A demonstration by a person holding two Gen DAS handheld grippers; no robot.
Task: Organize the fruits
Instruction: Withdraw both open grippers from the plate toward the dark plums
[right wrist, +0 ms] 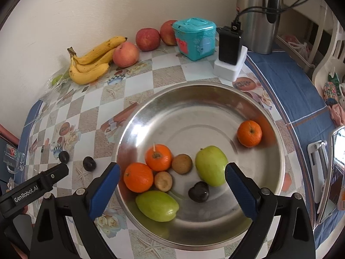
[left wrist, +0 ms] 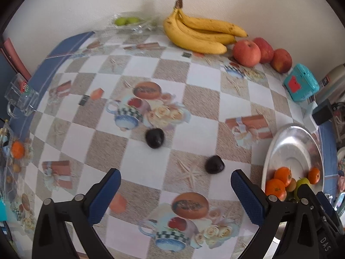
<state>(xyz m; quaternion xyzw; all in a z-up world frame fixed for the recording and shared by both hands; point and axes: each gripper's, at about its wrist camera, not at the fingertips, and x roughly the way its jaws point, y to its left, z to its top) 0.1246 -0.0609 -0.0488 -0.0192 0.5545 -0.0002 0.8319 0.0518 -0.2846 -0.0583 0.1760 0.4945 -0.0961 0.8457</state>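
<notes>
A table (right wrist: pixel 168 73) covered in a checked, picture-printed cloth is carrying fruit and a wide steel bowl (right wrist: pixel 267 172), which serves here as the landmark.

Inside the bowl, two oranges (right wrist: pixel 148 168) are touching each other at its left side, and a third orange (right wrist: pixel 249 133) is sitting apart near its right wall. Two small brown fruits (right wrist: pixel 181 163) are lying just beside the paired oranges. One green fruit (right wrist: pixel 211 165) is resting right of the bowl's centre and another green fruit (right wrist: pixel 157 205) is lying at its near edge. A dark plum (right wrist: pixel 198 191) is sitting between the two green fruits.

The right gripper (right wrist: pixel 172 178) is hovering over the bowl with its blue-padded fingers (right wrist: pixel 239 185) spread wide, gripping nothing; the plum is lying loose below them.

Left of the bowl, two more dark plums (left wrist: pixel 154 137) (left wrist: pixel 214 164) are lying on the table, well apart from each other. The left gripper (left wrist: pixel 175 181) is hanging above the table near them, its fingers (left wrist: pixel 105 196) also spread wide and empty.

Behind the bowl, against the wall, a bunch of bananas (left wrist: pixel 200 32) is lying beside three red apples (left wrist: pixel 246 52). A teal box (right wrist: pixel 194 37) is standing just right of the apples, with a steel kettle (right wrist: pixel 256 15) farther right. A clear dish holding green fruit (left wrist: pixel 126 21) is sitting far behind and left of the bowl.
</notes>
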